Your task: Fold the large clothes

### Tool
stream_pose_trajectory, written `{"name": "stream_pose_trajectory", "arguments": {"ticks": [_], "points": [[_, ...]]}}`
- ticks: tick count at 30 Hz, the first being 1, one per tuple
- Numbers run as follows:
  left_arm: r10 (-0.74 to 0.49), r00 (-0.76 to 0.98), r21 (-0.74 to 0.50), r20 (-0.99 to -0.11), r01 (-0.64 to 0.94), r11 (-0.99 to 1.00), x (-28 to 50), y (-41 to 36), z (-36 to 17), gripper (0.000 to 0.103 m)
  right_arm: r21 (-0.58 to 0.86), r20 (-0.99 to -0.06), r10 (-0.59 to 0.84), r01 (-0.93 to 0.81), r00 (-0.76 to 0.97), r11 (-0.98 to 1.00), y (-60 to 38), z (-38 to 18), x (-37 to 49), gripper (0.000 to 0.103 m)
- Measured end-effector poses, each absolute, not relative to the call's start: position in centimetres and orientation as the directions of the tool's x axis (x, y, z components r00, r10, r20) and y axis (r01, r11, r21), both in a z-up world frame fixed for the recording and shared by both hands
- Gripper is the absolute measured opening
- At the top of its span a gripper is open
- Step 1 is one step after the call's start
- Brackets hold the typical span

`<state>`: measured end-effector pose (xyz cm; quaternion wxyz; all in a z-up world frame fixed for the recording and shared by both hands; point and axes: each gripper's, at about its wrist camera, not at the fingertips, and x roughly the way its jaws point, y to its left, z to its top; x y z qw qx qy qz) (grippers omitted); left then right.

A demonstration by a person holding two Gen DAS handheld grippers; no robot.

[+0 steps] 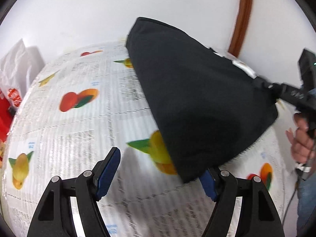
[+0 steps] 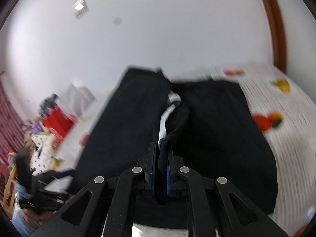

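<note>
A black garment [image 1: 197, 98] hangs lifted above the table covered in a fruit-and-newsprint cloth [image 1: 79, 128]. My right gripper [image 2: 160, 158] is shut on a fold of the black garment [image 2: 128, 118], which drapes away on both sides with a white inner strip showing. In the left wrist view the right gripper [image 1: 262, 85] pinches the garment's upper right edge. My left gripper [image 1: 160, 169] is open and empty below the garment's lowest corner, which hangs in front of its right finger [image 1: 209, 181].
A white plastic bag [image 1: 17, 69] and red items [image 1: 6, 106] sit at the table's left end. A brown door frame [image 1: 243, 15] stands against the white wall. Clutter and a red box [image 2: 57, 122] lie to the left in the right wrist view.
</note>
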<state>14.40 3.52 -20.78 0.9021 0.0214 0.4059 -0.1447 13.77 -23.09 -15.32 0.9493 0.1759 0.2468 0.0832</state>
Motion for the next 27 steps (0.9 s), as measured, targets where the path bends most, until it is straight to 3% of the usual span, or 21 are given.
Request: {"name": "stream_pose_trajectory", "arguments": {"ticks": [4, 6, 7, 8, 12, 15, 17, 20, 23, 27], "points": [[-0.262, 0.617, -0.086, -0.742, 0.301, 0.95, 14.5, 2.2, -21.1, 0.073, 0.38, -0.471, 0.234, -0.044, 0.85, 0.924, -23.6, -16.6, 13.4, 0.018], [-0.276, 0.596, -0.103, -0.754, 0.307, 0.946, 14.9, 1.5, -21.4, 0.073, 0.402, -0.462, 0.251, -0.051, 0.851, 0.914, -24.0, -16.7, 13.2, 0.031], [-0.285, 0.579, -0.114, -0.764, 0.314, 0.943, 15.2, 1.0, -21.6, 0.073, 0.414, -0.459, 0.262, -0.056, 0.849, 0.908, -24.1, -16.8, 13.3, 0.046], [-0.284, 0.569, -0.112, -0.771, 0.318, 0.942, 15.5, 0.6, -22.1, 0.073, 0.426, -0.457, 0.278, -0.066, 0.845, 0.902, -24.1, -16.8, 13.5, 0.054], [-0.207, 0.596, -0.017, -0.776, 0.309, 0.951, 15.7, -1.0, -22.4, 0.076, 0.394, -0.499, 0.277, -0.069, 0.821, 0.916, -23.2, -17.5, 15.1, 0.054], [-0.181, 0.607, 0.013, -0.774, 0.301, 0.954, 15.7, -1.2, -22.4, 0.076, 0.34, -0.539, 0.236, -0.048, 0.808, 0.939, -21.8, -17.8, 16.3, 0.045], [-0.173, 0.61, 0.021, -0.773, 0.298, 0.954, 15.8, -1.4, -22.4, 0.077, 0.3, -0.542, 0.222, -0.06, 0.81, 0.952, -21.1, -17.4, 16.5, 0.012], [-0.165, 0.616, 0.024, -0.771, 0.286, 0.958, 15.9, -1.5, -22.4, 0.078, 0.28, -0.485, 0.252, -0.124, 0.837, 0.952, -21.4, -15.9, 15.4, 0.008], [-0.159, 0.622, 0.03, -0.767, 0.282, 0.959, 15.9, -1.4, -22.5, 0.078, 0.355, -0.328, 0.316, -0.193, 0.89, 0.915, -24.0, -14.2, 12.3, 0.007], [-0.153, 0.624, 0.033, -0.767, 0.276, 0.96, 16.3, -1.5, -22.5, 0.078, 0.429, -0.242, 0.257, -0.135, 0.936, 0.893, -27.4, -14.4, 9.2, 0.007]]}}
